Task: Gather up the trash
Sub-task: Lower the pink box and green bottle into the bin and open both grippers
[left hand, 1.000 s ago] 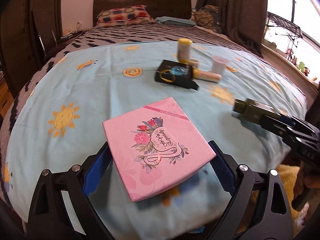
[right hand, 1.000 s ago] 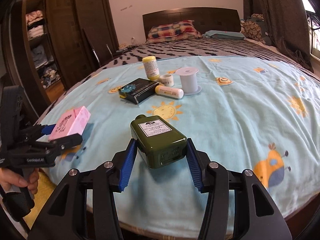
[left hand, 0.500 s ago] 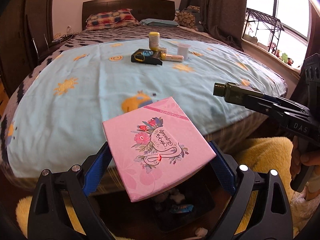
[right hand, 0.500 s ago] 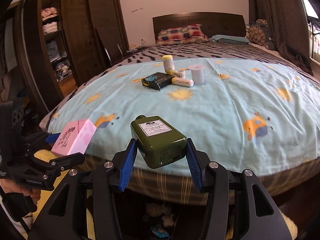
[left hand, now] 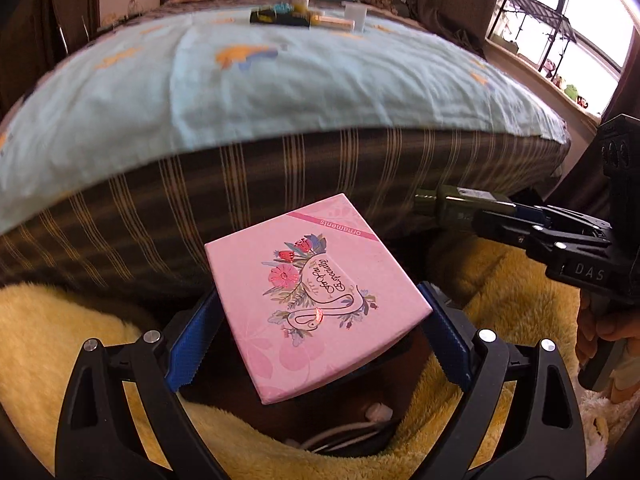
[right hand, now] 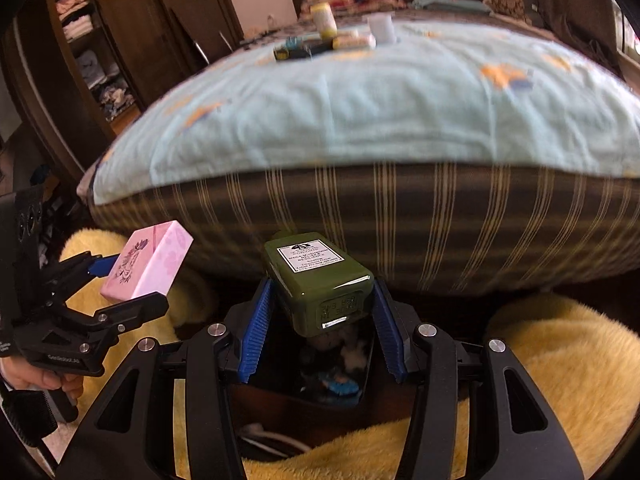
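Observation:
My left gripper point(left hand: 316, 344) is shut on a pink flowered box point(left hand: 316, 292) and holds it low beside the bed foot, over a dark bin. The box also shows in the right wrist view point(right hand: 146, 266). My right gripper point(right hand: 322, 316) is shut on a dark green bottle point(right hand: 318, 278) above a black bin point(right hand: 340, 372) holding trash. The bottle shows in the left wrist view point(left hand: 448, 202) at the right. More items lie on the far bed: a black box point(right hand: 300, 50), a yellow-capped bottle point(right hand: 324, 20), a white cup point(right hand: 380, 28).
The bed with a light blue sheet point(right hand: 360, 100) and striped mattress side point(right hand: 400, 216) stands just ahead. Yellow fluffy rug point(right hand: 540, 380) surrounds the bin. A dark wardrobe point(right hand: 100, 60) stands at the left. White cable point(left hand: 348, 432) lies below the pink box.
Both grippers have drawn back off the bed and dropped low past its foot edge, carrying the pink box and green bottle down over the bin on the floor.

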The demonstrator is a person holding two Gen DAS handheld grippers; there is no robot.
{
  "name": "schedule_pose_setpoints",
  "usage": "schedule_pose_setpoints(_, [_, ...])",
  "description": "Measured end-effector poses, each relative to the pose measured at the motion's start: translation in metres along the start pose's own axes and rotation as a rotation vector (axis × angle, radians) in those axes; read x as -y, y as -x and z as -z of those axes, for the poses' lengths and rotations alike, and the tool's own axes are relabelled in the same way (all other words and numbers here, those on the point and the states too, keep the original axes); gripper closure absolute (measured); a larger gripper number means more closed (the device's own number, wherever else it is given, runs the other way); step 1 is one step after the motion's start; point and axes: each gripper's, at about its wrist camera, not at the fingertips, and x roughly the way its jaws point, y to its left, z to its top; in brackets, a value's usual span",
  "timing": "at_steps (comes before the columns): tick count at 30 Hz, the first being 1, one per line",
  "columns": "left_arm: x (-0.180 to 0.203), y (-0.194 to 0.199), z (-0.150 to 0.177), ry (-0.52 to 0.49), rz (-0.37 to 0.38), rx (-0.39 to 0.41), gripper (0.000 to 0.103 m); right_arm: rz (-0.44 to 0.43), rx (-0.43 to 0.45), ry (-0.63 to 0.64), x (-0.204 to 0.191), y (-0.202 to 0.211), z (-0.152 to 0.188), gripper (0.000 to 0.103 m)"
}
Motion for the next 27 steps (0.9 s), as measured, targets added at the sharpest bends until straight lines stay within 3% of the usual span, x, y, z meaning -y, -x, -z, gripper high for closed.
schedule_pose_setpoints(6, [-0.002,-0.030,0.008,0.008,0.007,-0.081,0.014,0.000,-0.096,-0.019,0.003,-0.035,0.015,0.053])
schedule_pose_setpoints(14, [-0.013,-0.087,0.024,0.052,0.045,-0.253,0.014,0.014,-0.195,-0.047,0.014,-0.072,0.026,0.053])
schedule_pose_setpoints(19, [-0.017,-0.103,0.025,0.065,0.046,-0.286,0.014,0.003,-0.245,-0.059,0.017,-0.097,0.031,0.053])
schedule_pose_setpoints(27, [-0.015,-0.116,0.029,0.060,0.052,-0.319,0.013,0.006,-0.238,-0.069,0.015,-0.106,0.036,0.052])
